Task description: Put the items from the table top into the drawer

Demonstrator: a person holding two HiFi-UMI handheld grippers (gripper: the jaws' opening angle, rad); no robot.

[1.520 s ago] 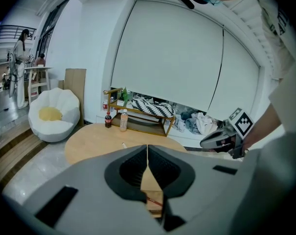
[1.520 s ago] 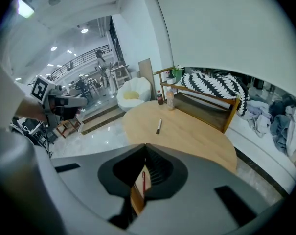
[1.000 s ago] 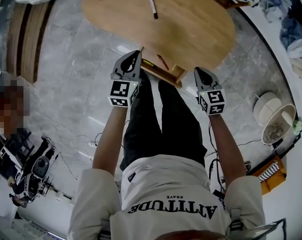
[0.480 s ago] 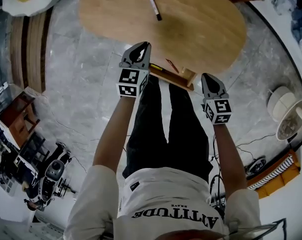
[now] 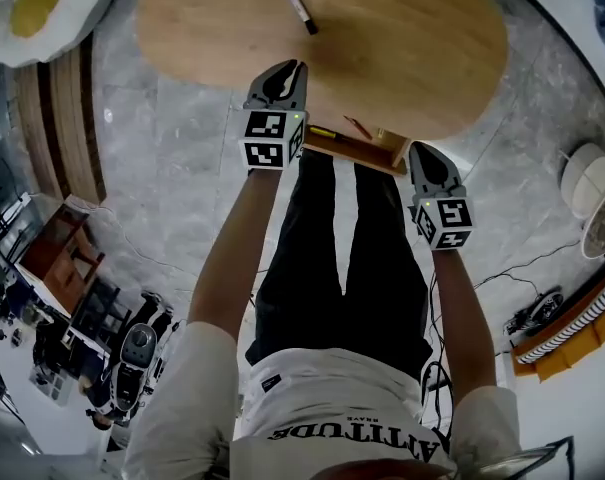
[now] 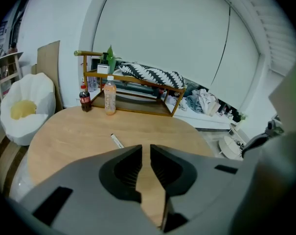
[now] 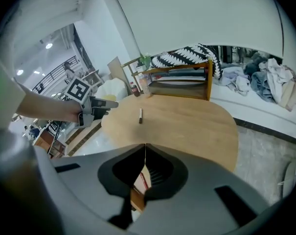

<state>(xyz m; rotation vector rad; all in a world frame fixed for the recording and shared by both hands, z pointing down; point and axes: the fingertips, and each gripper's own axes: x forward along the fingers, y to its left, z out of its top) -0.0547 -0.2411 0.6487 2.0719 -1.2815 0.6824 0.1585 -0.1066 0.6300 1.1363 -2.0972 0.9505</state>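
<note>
A dark marker (image 5: 300,9) lies alone on the oval wooden table (image 5: 412,38); it also shows as the marker (image 6: 117,141) and the marker (image 7: 140,115) in the two gripper views. Under the table's near edge a wooden drawer (image 5: 354,146) stands pulled out, with a yellow pen (image 5: 323,132) and a red pen (image 5: 358,127) inside. My left gripper (image 5: 282,73) hovers over the near table edge, its jaws opening to a narrow gap with nothing between them. My right gripper (image 5: 425,158) is shut and empty beside the drawer's right corner.
A wooden shelf (image 6: 138,94) stands beyond the table's far side, with a cola bottle (image 6: 84,99) and an orange drink bottle (image 6: 109,96) at the table's far edge. A white beanbag (image 5: 32,3) sits far left. The person's legs (image 5: 342,258) stand right below the drawer.
My left gripper has moved forward from beside the drawer to over the table's near edge. The right gripper has stayed by the drawer's right corner, sinking a little.
</note>
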